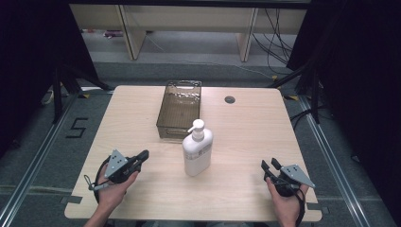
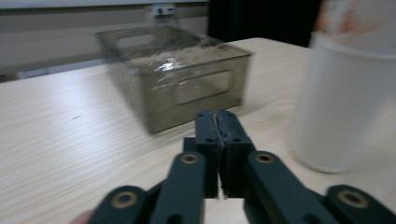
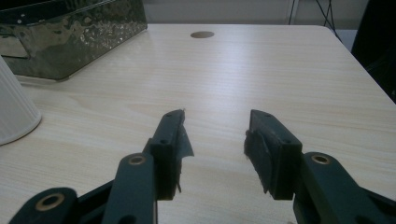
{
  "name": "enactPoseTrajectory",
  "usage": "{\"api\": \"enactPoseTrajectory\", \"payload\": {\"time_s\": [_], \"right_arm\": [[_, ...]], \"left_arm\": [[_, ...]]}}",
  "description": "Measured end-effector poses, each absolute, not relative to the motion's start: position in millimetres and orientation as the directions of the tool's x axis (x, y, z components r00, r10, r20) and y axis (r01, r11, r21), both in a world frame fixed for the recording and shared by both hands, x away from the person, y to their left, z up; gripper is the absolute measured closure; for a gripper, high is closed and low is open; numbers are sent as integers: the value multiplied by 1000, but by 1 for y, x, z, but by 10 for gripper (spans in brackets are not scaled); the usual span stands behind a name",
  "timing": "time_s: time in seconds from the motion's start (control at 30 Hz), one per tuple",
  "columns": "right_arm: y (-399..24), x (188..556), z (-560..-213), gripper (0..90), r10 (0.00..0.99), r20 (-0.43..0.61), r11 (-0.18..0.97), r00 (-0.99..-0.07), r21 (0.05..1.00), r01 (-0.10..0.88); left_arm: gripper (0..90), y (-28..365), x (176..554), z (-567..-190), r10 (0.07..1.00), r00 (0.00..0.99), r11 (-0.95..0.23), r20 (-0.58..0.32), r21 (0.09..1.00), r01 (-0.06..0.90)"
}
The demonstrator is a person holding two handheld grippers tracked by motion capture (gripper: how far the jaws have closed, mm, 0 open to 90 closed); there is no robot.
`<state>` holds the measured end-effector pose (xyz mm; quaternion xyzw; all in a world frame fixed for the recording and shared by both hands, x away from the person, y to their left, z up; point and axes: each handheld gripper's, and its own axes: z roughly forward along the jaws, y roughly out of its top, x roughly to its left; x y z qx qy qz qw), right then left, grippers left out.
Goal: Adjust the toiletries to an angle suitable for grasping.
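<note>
Between both grippers, the pump bottle (image 1: 197, 152) stands upright, nozzle pointing left.

The pump bottle (image 1: 197, 152) was white, the bin (image 1: 179, 109) smoky translucent grey, both tools black, and the bench (image 1: 246, 137) pale woodgrain.

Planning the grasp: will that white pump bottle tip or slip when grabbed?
The pump bottle stands upright, tall on a small base, so a push near its pump head would likely tip it. Its smooth, rounded plastic body may slip between the jaws. It probably weighs more than it looks if full; its fill level can't be seen.
</note>
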<state>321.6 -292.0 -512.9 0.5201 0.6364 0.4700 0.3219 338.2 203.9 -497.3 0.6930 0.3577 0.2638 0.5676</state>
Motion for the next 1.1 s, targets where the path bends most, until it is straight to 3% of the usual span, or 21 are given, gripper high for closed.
{"api": "enactPoseTrajectory", "payload": {"time_s": [0.33,0.37,0.6,1.1], "right_arm": [[-292,321,-513,567,969,62,26,-240,937,348],[-292,322,-513,568,969,63,24,-238,937,348],[-293,322,-513,567,969,67,21,-237,936,352],[-292,322,-513,567,963,94,3,-252,934,358]], "left_arm": [[899,166,312,-473,695,719,-150,7,979,136],[899,159,310,-467,674,737,-180,49,979,99],[899,127,303,-462,605,796,-185,37,978,95],[899,93,324,-462,595,803,-226,36,966,125]]}}
